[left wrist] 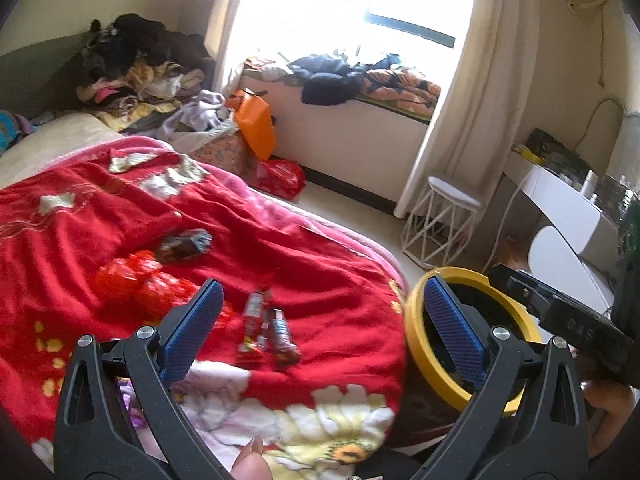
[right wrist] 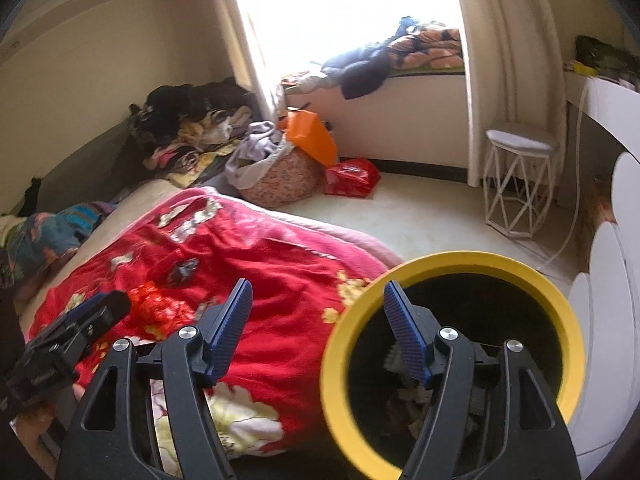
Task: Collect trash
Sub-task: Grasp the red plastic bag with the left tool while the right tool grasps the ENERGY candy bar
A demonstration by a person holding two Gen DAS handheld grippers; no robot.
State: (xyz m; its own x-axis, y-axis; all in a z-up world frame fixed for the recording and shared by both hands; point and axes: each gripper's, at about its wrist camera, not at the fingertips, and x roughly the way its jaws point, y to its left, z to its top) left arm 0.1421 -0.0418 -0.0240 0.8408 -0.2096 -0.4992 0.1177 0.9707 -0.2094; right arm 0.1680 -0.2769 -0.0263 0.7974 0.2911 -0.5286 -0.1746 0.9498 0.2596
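The bed [left wrist: 48, 148] fills the left of both views, and everything else is placed from it. A red blanket [left wrist: 280, 248] with flower prints covers its near end. Clothes [left wrist: 132, 64] are heaped at its far end by the wall. Beyond the bed is a bright window [left wrist: 352, 4] with a curtain [left wrist: 476, 92], and more clothing lies on the ledge [left wrist: 352, 120] under the glass. A white stool [left wrist: 444, 220] stands on the floor past the bed's foot, below the curtain. Close against the bed's far side sit a patterned basket [right wrist: 280, 180], an orange bag [left wrist: 256, 124] and a red bag [left wrist: 280, 176].

The bin [right wrist: 452, 264], black with a yellow rim, stands just beside the bed's near corner; pale scraps lie at its bottom.

The trash lies on the blanket: crumpled red wrappers [left wrist: 140, 280] toward the left, a dark wrapper [left wrist: 186, 242] just beyond them, and two long snack wrappers [left wrist: 268, 328] side by side nearer the bin.

The left gripper [left wrist: 320, 332] hangs over the blanket's near edge, its jaws spread wide with nothing held; the long wrappers lie beneath the gap. The right gripper [right wrist: 316, 332] straddles the bin's rim, one finger over the blanket, the other over the bin mouth, jaws apart and empty.
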